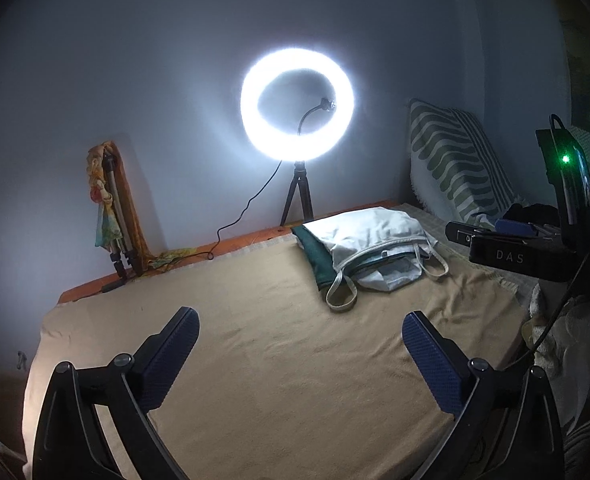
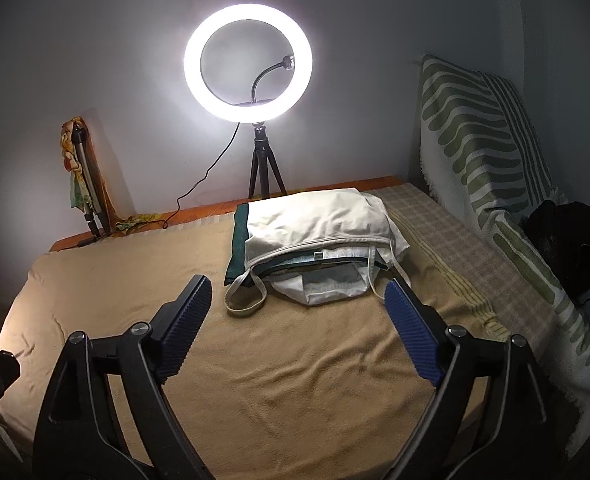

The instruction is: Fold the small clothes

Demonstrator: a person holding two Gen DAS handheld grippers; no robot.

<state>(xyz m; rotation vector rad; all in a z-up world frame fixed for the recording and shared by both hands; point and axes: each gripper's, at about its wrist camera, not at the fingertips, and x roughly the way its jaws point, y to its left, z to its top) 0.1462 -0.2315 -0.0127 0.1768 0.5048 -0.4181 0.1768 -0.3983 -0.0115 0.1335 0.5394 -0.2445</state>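
A pile of small clothes lies at the far side of the tan blanket [image 1: 279, 344]: a white strappy top [image 1: 375, 240] on a dark green garment [image 1: 315, 256]. It shows in the right wrist view too, white top [image 2: 319, 220] over green garment [image 2: 239, 244]. My left gripper [image 1: 299, 320] is open and empty above the blanket, well short of the pile. My right gripper [image 2: 297, 286] is open and empty, its fingertips just short of the pile's near edge. The right gripper's body [image 1: 527, 256] shows at the right of the left wrist view.
A lit ring light on a tripod [image 2: 249, 68] stands against the wall behind the pile. A green-striped cushion [image 2: 487, 140] leans at the right, with dark clothes [image 2: 571, 240] beside it. A folded tripod with a colourful cloth [image 1: 111, 200] leans at the left wall.
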